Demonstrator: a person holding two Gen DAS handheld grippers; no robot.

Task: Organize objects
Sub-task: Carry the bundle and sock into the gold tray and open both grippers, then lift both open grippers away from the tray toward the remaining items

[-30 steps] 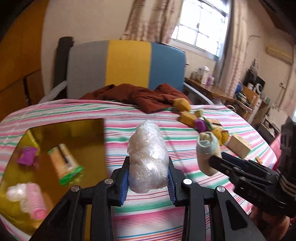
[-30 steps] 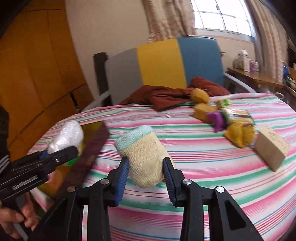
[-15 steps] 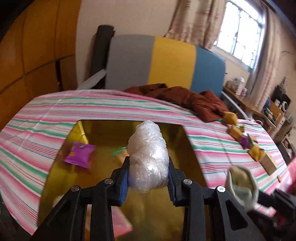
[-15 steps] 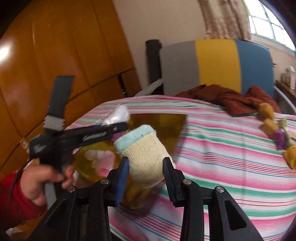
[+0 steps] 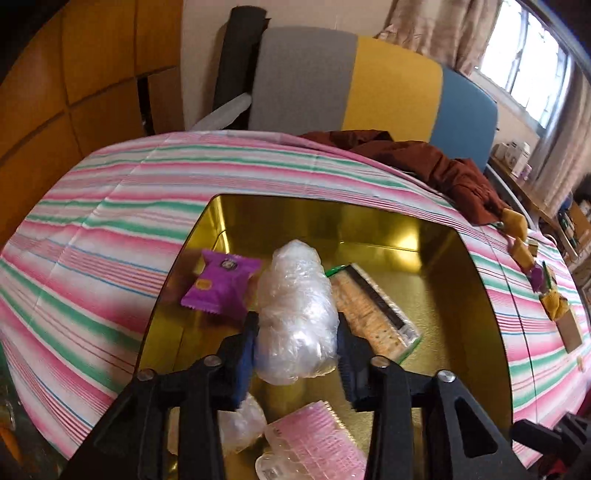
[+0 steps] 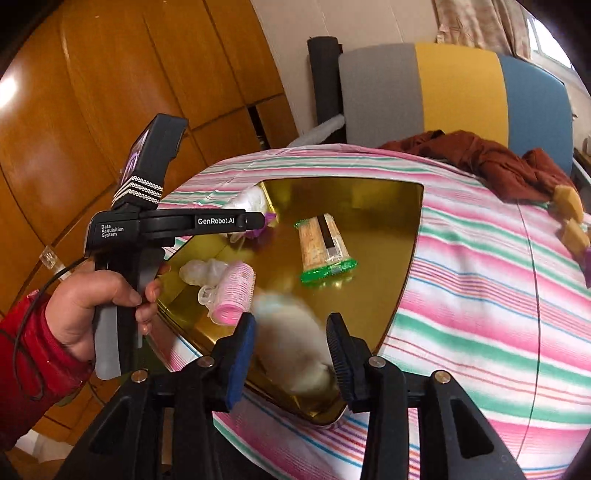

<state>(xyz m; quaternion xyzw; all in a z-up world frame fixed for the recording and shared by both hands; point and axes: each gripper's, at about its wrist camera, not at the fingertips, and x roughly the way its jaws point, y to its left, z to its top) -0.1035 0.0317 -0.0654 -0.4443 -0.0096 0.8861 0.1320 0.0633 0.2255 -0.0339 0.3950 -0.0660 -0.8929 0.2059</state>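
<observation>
L gripper (image 5: 297, 343) over the gold tray (image 5: 436, 236), jaws opening, plastic wad (image 5: 295, 310) between them, right pad looks clear of it. Purple packet (image 5: 221, 284), crackers (image 5: 373, 310), pink roller (image 5: 314, 443) lie in tray. R gripper (image 6: 291, 350) jaws opening too, sock (image 6: 291, 343) blurred between them above tray's near corner.

A chair (image 5: 369, 96) with 3 panels, grey, yellow and blue, is standing behind the surface (image 5: 110, 206), which is wearing a pink, green and white striped cloth. A dark red garment (image 5: 436, 166) is lying crumpled at the far edge. Wooden panelling (image 6: 110, 92) is lining the wall on the left. Curtains (image 5: 436, 33) are hanging beside a bright window (image 5: 532, 62).
</observation>
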